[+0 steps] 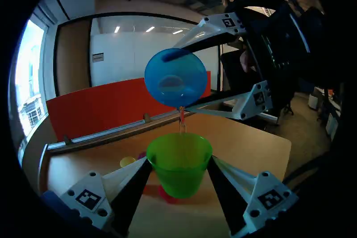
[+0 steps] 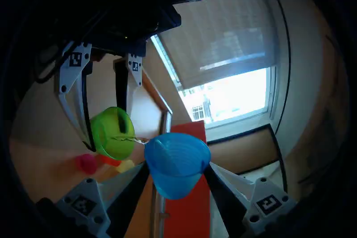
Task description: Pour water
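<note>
jaws, left gripper (image 1: 179, 163): closed on the green cup (image 1: 179, 173), one finger on each side of its wall, below the rim.
jaws, right gripper (image 2: 176, 170): clamped the same way on the blue cup (image 2: 177, 155).
green cup: upright, held above the table (image 1: 250, 144).
blue cup: tipped over, lip just above the green cup's mouth.
water (image 1: 182, 121): thin stream from the blue lip into the green cup; pour judged under way.
handling: both look like thin plastic, so light, with walls likely to flex; the taper and any wetness could let them slide in the grip. the green one should get heavier as it fills.
hold: mid-wall, firm but not crushing.
below: small yellow cup (image 1: 127, 161) and pink cup (image 1: 167, 193) on the table.
</note>
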